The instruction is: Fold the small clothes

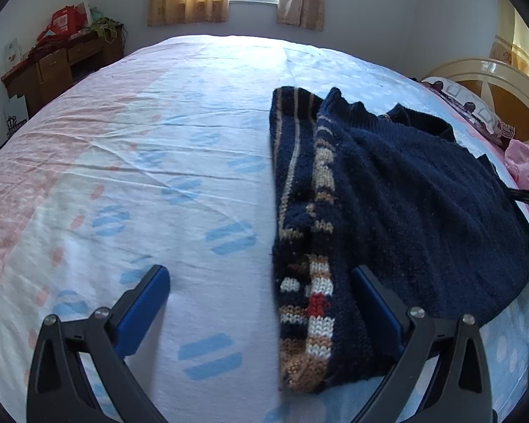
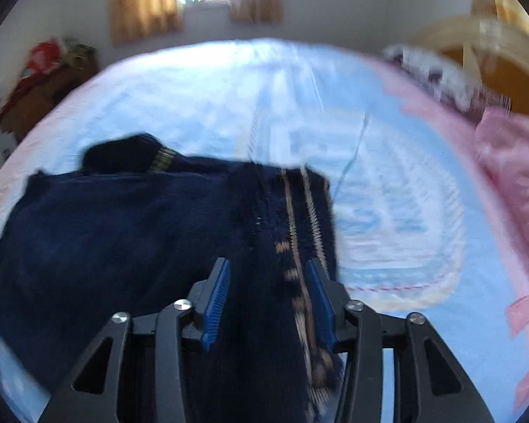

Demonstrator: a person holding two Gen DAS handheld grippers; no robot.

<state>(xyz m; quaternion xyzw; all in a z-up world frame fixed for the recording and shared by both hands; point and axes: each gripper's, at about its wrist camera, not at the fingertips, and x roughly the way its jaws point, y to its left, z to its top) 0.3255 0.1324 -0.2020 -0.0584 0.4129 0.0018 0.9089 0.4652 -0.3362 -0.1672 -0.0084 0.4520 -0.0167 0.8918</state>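
A navy knitted sweater point(image 1: 405, 194) with tan, white and red striped panels lies on the right half of the bed. My left gripper point(image 1: 261, 271) hovers open over its near left edge: the right finger point(image 1: 374, 299) is over the knit, the left finger point(image 1: 148, 299) over bare sheet. The right wrist view is blurred. There the sweater point(image 2: 105, 229) spreads to the left, and a raised striped fold of it fills the gap of my right gripper point(image 2: 268, 275), touching both blue pads.
The bed sheet point(image 1: 176, 141) is pale blue with pink borders and wrinkled. A pink cloth point(image 1: 525, 165) and a patterned pillow point(image 1: 469, 105) lie by the cream headboard point(image 1: 493, 84) at right. A cluttered wooden desk point(image 1: 53, 67) stands at back left.
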